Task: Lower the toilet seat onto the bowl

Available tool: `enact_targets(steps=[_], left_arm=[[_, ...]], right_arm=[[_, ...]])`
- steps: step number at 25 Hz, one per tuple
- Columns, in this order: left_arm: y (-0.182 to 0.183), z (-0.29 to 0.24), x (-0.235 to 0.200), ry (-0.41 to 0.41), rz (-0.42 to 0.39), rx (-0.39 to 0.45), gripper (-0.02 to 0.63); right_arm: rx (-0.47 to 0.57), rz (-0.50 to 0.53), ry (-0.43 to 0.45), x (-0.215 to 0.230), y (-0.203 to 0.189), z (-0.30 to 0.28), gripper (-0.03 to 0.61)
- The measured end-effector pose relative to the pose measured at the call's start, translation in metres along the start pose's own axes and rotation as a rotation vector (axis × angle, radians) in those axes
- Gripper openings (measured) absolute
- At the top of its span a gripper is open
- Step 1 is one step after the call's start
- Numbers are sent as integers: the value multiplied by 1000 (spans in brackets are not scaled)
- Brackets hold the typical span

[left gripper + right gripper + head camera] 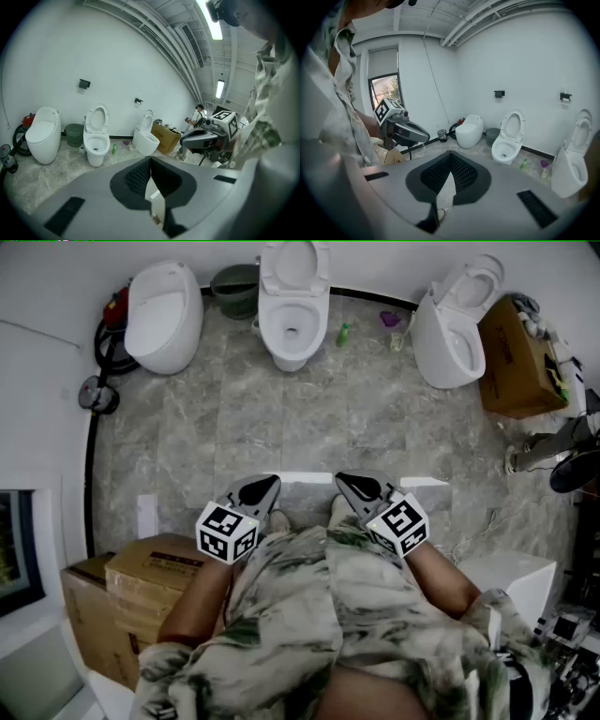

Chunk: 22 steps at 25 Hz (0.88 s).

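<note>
Standing well back from the far wall, we hold both tools close in front of our body, over the pale patterned shirt [309, 606]. The left gripper [265, 482] has its jaws brought together, tips meeting, with nothing between them. The right gripper [345, 479] is likewise closed and empty, its dark ribbed pads touching at the tips. Both point forward and somewhat down, side by side, near each other but not touching, with their marker cubes toward us. Neither is anywhere near the task's thing. The toilet seat [295, 263] stands upright against the wall on the middle toilet [291, 334], straight ahead of us across the grey marble floor [281, 418], and its bowl [292, 329] lies open below it. To the left of that toilet sits a green basket [234, 289], and beyond it a rounded white toilet [164, 315] with its lid down. To the right a small green bottle [344, 334] stands on the floor just beside the middle toilet, and farther right a third toilet [455, 329], turned at an angle, has its lid raised too. A brown cardboard box [516, 362] rests against that third toilet's far side. More cardboard boxes [141, 587] are stacked at our lower left, close to our left arm. From the left gripper view we see the right gripper level with it, at its right.
</note>
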<state>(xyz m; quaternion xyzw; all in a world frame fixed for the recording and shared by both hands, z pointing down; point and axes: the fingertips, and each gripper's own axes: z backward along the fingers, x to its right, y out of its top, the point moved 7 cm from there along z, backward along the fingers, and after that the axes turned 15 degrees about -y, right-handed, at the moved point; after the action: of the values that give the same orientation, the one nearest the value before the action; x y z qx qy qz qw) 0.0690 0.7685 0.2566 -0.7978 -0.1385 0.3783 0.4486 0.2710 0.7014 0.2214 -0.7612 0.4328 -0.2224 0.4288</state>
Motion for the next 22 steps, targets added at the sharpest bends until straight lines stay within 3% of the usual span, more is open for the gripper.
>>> enact_targets(steps=[4,8,12,18,22], left_arm=[[3,-4,-14,7,20,6,23],[20,-38,-40,5,9,-9,23],[56,-97,-64,22,-1,-25,23],[138,-165,-99,88,-41,-49,25],[159,-197,-119,130,-54,-61,26]], right_arm=[[-15,-20,10,5,1,-6,21],[13,-39,14,42,3,-32,21],[26,-32,59,107,3,-62,21],[71,-38,75,212,35,-102,25],[112,-64,78,258,33,-124,49]])
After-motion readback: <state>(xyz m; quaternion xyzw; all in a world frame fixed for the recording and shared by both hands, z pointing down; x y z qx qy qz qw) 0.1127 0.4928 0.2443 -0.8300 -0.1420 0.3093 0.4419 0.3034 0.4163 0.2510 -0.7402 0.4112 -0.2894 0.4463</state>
